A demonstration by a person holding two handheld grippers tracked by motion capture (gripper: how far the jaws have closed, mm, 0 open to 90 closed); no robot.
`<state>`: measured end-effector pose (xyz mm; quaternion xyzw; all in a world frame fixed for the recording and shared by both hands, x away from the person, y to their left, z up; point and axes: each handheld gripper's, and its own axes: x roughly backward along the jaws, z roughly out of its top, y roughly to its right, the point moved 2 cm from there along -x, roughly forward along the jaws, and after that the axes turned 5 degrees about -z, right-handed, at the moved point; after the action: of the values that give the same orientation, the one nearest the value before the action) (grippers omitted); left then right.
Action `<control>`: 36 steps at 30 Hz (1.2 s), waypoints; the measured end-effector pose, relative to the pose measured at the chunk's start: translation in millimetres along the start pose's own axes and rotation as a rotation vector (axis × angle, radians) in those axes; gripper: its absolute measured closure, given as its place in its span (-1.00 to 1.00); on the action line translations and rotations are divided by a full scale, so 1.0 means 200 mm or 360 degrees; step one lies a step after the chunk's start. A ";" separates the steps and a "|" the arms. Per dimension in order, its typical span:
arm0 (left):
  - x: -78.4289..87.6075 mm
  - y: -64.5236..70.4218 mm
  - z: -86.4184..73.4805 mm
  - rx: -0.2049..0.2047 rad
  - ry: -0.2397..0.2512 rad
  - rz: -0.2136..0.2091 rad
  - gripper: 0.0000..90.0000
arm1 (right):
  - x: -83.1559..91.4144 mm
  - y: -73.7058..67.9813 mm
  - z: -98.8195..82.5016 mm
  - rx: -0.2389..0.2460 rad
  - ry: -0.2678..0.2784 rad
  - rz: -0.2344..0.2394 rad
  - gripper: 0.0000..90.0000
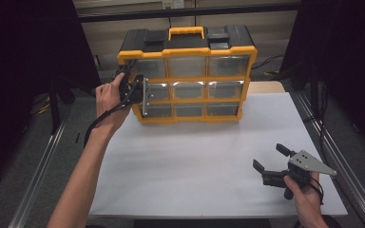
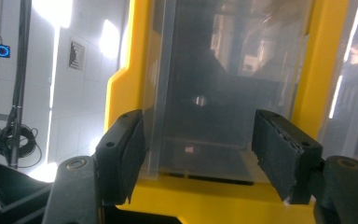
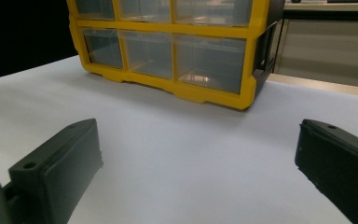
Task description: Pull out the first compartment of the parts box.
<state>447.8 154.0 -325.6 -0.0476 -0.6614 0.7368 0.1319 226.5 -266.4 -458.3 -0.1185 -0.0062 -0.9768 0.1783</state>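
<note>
A yellow and black organizer (image 1: 187, 76) with nine clear drawers stands at the far edge of the white table (image 1: 195, 161); no brand or writing is legible on it. The left gripper (image 1: 142, 97) is at its left side, jaws spread either side of a clear drawer (image 2: 205, 93). The right gripper (image 1: 271, 164) hovers near the table's front right corner, jaws wide apart, holding nothing.

Setting read as a lab or test bench. White-topped table (image 1: 209, 156) sat on an aluminium-rail frame (image 1: 40, 166), flanked by black curtains (image 1: 24, 61) at 9 and 3 o'clock; cables (image 1: 271, 61) lay on the floor at 1 o'clock.
</note>
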 end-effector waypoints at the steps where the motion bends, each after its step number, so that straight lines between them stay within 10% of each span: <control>1: 0.00 -0.01 0.00 -0.0036 -0.0011 -0.0007 -0.23 | 0.00 0.00 0.00 0.0003 -0.0002 0.0005 -1.00; 36: 0.00 -0.03 0.03 -0.0172 -0.0130 0.0210 0.73 | 0.01 -0.01 0.00 0.0014 0.0009 0.0007 -1.00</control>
<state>446.8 149.1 -319.3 -0.0679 -0.7004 0.7086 0.0533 225.3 -265.7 -457.5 -0.1149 -0.0096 -0.9767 0.1808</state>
